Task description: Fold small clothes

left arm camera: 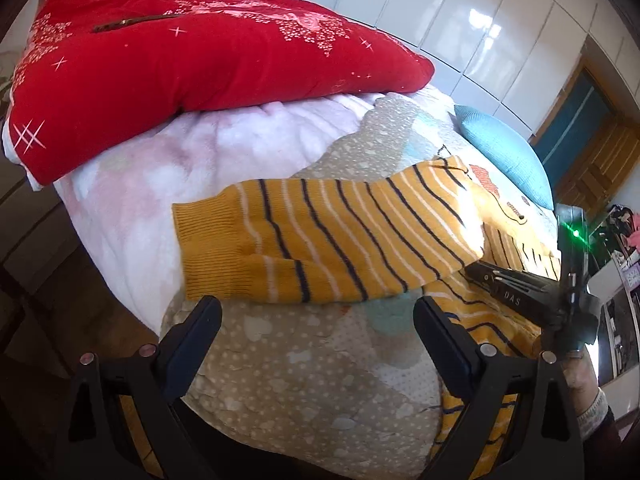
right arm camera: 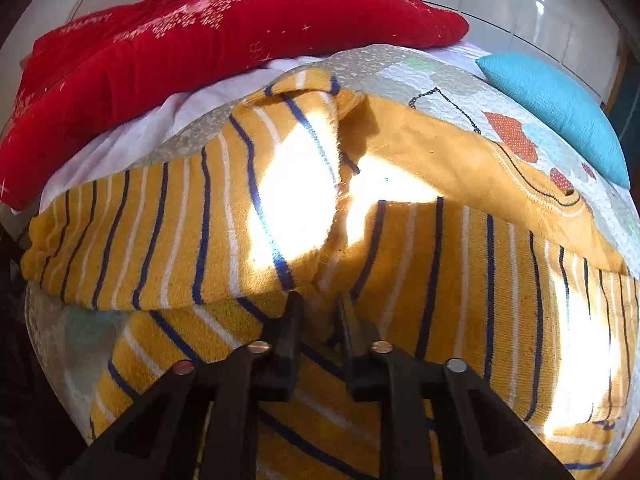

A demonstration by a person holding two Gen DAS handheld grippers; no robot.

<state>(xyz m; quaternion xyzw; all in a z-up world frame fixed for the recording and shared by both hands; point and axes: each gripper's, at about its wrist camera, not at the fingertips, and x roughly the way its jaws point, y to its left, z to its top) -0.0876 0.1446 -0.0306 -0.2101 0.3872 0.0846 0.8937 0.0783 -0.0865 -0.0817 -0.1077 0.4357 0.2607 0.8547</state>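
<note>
A mustard striped sweater (left arm camera: 320, 236) lies on the patterned quilt (left arm camera: 304, 364), its two sleeves stretched out ahead of the left gripper (left arm camera: 318, 334), whose fingers stand wide apart, holding nothing, above the quilt. The right gripper (right arm camera: 318, 312) has its fingers drawn close together, pinching a fold of the sweater just ahead of them. Beyond both lie a red quilt (left arm camera: 192, 52) and a blue cushion (right arm camera: 560, 112).

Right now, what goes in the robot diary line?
left gripper: open, empty | right gripper: pinching striped sweater | sleeve: folded across | bed quilt
</note>
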